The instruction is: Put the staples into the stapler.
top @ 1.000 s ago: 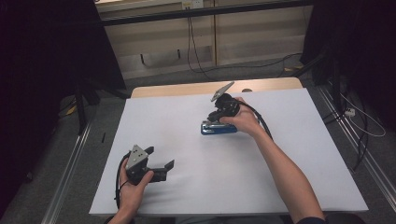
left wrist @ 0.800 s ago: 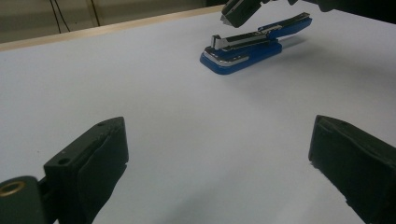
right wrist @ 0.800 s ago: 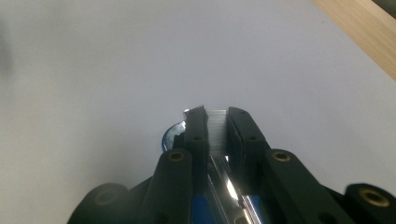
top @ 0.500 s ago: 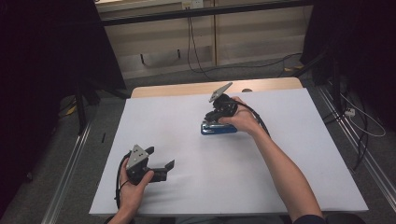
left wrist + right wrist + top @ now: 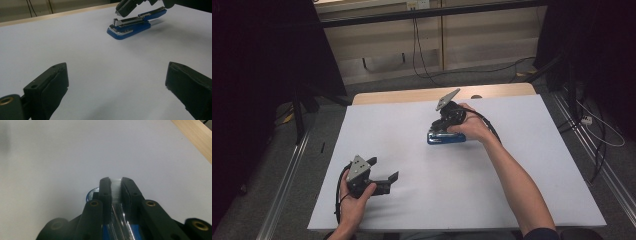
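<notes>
A blue stapler [image 5: 446, 138] lies on the white sheet [image 5: 412, 200] that covers the table, toward the far middle of it, its lid swung up so that the metal magazine [image 5: 128, 21] is exposed; the left gripper view shows the chrome channel above the blue base with the blue lid lifted behind it. That channel is the one holder here, and whether staples already sit inside it cannot be told. The right gripper [image 5: 447, 116] is tipped down directly over the stapler, and in the right gripper view its two black jaws stand nearly together, clamped on a narrow silvery strip of staples [image 5: 116, 187] that fills the slim gap between the pads. Below that strip, in the same view, the shiny rails of the magazine run straight down toward the bottom edge, with blue plastic on either side and the rounded blue nose of the stapler just left of the jaw tips, so the strip is lined up along the channel; whether it touches the rails cannot be told. The left gripper [image 5: 384, 180] rests low near the front left of the sheet, well apart from the stapler, its jaws spread wide with bare white sheet between them and its camera looking across at the stapler. A strip of the wooden tabletop [image 5: 412, 94] shows beyond the far edge of the sheet.
</notes>
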